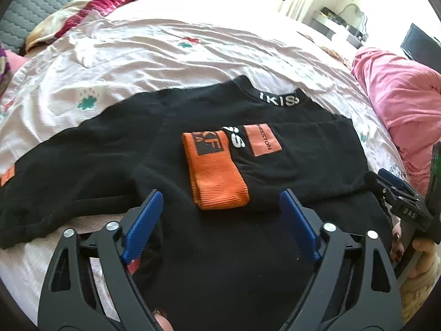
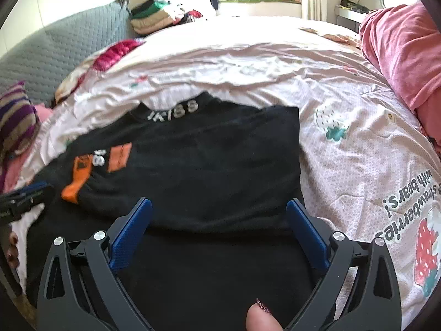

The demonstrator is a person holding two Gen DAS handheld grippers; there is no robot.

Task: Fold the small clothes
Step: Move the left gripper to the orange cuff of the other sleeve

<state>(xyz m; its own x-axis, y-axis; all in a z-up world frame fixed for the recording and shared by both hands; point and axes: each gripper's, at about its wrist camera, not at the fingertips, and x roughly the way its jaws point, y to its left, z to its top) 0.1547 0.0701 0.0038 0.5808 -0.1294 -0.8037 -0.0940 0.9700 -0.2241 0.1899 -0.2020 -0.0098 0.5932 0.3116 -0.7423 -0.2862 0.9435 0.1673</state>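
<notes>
A black shirt (image 1: 303,151) with orange patches lies flat on the bed, collar away from me. One sleeve is folded across the chest, its orange cuff (image 1: 217,173) on top. The other sleeve (image 1: 55,165) spreads out to the left. My left gripper (image 1: 220,201) is open and empty just above the shirt's near part. My right gripper (image 2: 220,207) is open and empty over the shirt's (image 2: 206,165) near right part; it also shows at the right edge of the left wrist view (image 1: 397,193). The left gripper shows at the left edge of the right wrist view (image 2: 24,193).
The shirt lies on a pale pink printed bedsheet (image 1: 137,55). A pink blanket (image 2: 408,55) is bunched at the right. Folded clothes (image 2: 151,19) and a grey quilted headboard (image 2: 55,55) are at the far left, with a striped cushion (image 2: 16,121).
</notes>
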